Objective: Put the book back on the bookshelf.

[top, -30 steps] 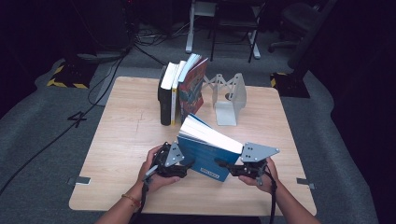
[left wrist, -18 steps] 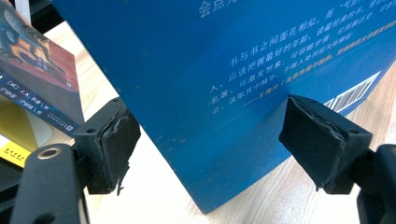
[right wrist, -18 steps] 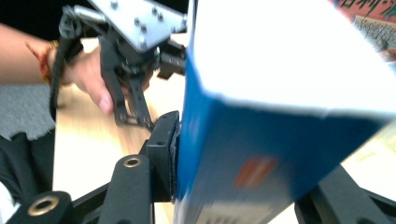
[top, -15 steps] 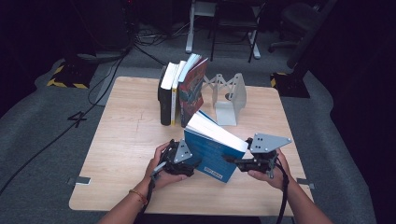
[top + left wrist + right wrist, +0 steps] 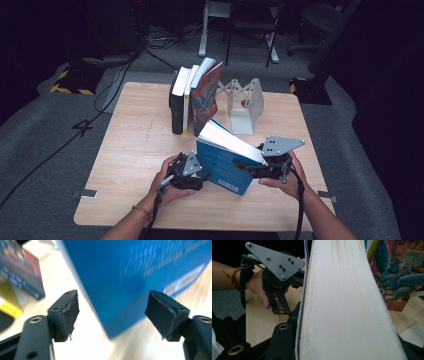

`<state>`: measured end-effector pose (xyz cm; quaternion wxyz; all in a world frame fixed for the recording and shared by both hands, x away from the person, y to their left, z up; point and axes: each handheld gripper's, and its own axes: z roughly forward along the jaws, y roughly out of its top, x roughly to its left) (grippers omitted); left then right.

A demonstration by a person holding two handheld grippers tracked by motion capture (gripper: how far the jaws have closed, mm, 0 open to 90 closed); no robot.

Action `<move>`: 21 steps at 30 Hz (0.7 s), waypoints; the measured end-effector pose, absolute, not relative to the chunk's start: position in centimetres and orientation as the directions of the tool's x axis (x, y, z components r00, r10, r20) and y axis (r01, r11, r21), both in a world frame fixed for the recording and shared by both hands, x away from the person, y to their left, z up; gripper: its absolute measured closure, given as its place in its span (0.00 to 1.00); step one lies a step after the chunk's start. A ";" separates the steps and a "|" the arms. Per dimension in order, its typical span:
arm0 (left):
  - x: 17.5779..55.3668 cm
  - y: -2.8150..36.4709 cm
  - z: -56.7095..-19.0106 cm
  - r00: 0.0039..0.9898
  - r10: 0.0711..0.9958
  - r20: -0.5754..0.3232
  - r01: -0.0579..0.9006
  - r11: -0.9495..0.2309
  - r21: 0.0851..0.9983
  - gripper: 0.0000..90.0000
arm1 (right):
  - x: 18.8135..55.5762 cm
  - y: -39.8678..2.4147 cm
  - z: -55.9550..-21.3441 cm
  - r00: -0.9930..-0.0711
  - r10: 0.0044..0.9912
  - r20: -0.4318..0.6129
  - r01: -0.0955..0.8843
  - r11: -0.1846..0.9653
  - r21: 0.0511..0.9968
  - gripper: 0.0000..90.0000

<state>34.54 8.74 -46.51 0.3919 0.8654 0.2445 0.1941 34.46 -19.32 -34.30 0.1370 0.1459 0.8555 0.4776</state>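
- While the blue book (image 5: 223,166) is being tipped up off the tabletop (image 5: 135,150), it is standing on its lower edge near the front, between the two hands, its cover facing the person and its white page block (image 5: 344,305) facing up and back.
- Its long axis is running roughly left to right, slanting down toward the right gripper (image 5: 252,169).
- That right gripper is clamping the book's thickness, its jaws having just been closing slightly on it.
- In the left gripper view, the left gripper (image 5: 112,312) is standing open, jaws straddling the book's lower corner without pressing; they have just been closing a little.
- Judging by the row of upright books (image 5: 195,97) and the bookend (image 5: 245,102) behind, the book is likely being stood up for shelving; the next move is calling for a steady lift and turn toward that row.
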 end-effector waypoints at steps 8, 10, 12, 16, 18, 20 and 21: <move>32.9 12.9 -47.7 0.798 0.599 0.065 0.375 -0.579 0.724 0.25 | 34.6 -19.4 -34.3 -0.918 0.389 -0.078 0.134 0.489 0.862 0.66; 32.3 13.8 -47.9 0.795 0.605 0.055 0.390 -0.578 0.717 0.24 | 34.6 -19.5 -34.3 -0.917 0.393 -0.072 0.141 0.486 0.863 0.66; 31.8 14.7 -48.2 0.791 0.610 0.043 0.408 -0.578 0.706 0.23 | 34.7 -19.6 -34.3 -0.917 0.392 -0.066 0.146 0.485 0.862 0.67; 31.0 16.0 -48.7 0.767 0.640 0.035 0.438 -0.563 0.701 0.23 | 35.1 -19.8 -34.3 -0.917 0.396 -0.052 0.160 0.483 0.861 0.67; 30.8 16.5 -48.9 0.758 0.652 0.026 0.451 -0.553 0.701 0.23 | 35.1 -19.8 -34.2 -0.914 0.404 -0.049 0.166 0.480 0.861 0.67; 30.6 17.0 -49.2 0.752 0.659 0.011 0.466 -0.544 0.698 0.23 | 35.2 -19.8 -34.2 -0.913 0.406 -0.046 0.169 0.478 0.862 0.67; 30.6 17.1 -49.3 0.750 0.662 0.006 0.471 -0.540 0.697 0.23 | 35.1 -19.8 -34.2 -0.912 0.407 -0.048 0.169 0.480 0.861 0.67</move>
